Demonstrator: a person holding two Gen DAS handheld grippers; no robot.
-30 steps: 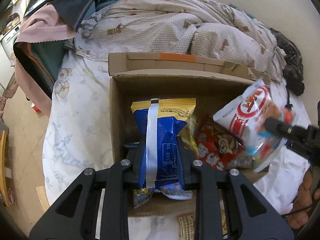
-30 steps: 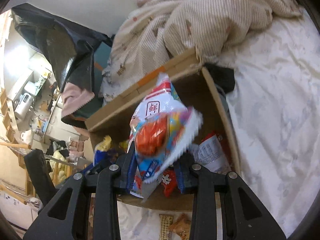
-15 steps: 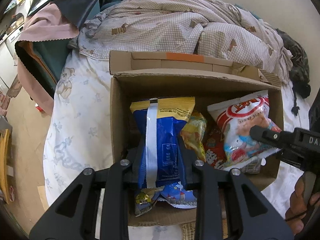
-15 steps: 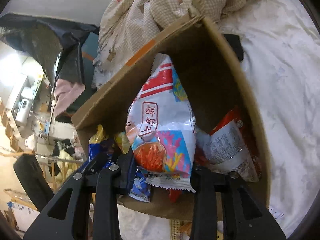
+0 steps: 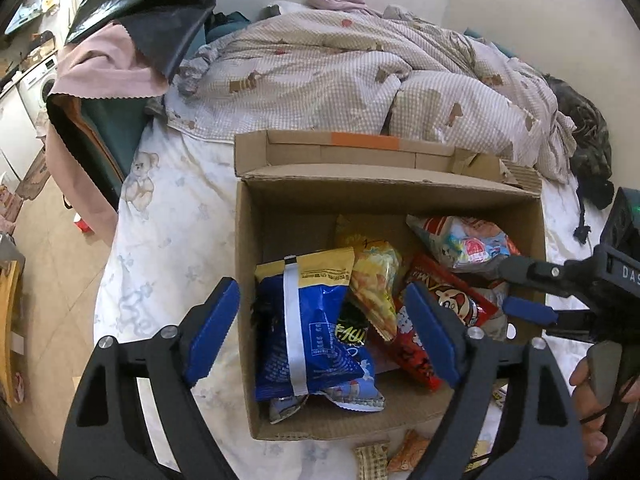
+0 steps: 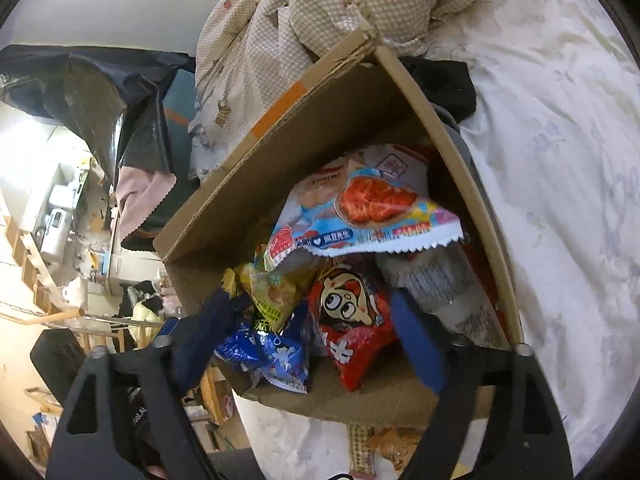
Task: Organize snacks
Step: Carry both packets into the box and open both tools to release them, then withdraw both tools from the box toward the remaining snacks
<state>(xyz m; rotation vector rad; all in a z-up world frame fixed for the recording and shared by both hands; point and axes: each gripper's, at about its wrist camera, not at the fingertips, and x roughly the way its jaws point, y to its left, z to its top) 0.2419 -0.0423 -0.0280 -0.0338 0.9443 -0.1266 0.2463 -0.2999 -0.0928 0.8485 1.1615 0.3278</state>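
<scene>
Snack bags (image 5: 312,320) in the box (image 5: 244,264) looked light and crinkly; pinching a sealed edge seemed best. Both hand-held grippers (image 5: 320,328) (image 6: 308,344) were wide open, holding nothing.

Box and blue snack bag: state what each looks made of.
Box: corrugated cardboard, matte brown; torn, fluted flap edges show at its far corner. Blue snack bag: likely glossy plastic film; it crinkles and catches light, with a white seam strip down its back. Both grippers, left and right, hang open above it.
</scene>
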